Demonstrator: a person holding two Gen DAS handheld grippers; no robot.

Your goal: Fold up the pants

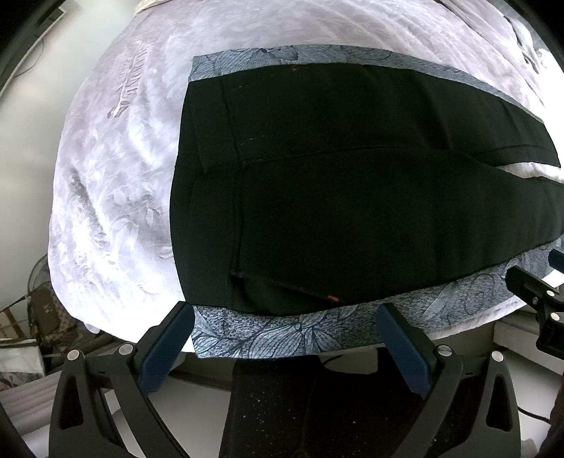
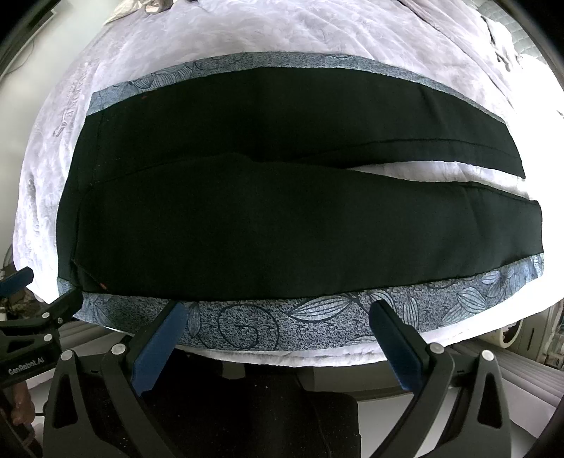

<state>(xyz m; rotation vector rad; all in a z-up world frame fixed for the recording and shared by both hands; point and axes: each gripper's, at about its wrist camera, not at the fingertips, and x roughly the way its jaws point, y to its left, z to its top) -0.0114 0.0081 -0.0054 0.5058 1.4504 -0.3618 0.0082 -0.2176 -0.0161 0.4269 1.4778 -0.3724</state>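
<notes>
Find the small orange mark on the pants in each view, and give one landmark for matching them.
Left wrist: the orange mark is low centre, on the near edge of the black pants, just above the patterned blue cloth.
Right wrist: orange mark sits far left, at the near waist corner.
Shared landmark: the white gap between the legs.

One pair of black pants (image 2: pixel 246 197), two legs. One blue leaf-print cloth (image 2: pixel 317 317) beneath, one white quilt (image 2: pixel 282 31). Two grippers: left (image 1: pixel 285 334), right (image 2: pixel 278 331).
</notes>
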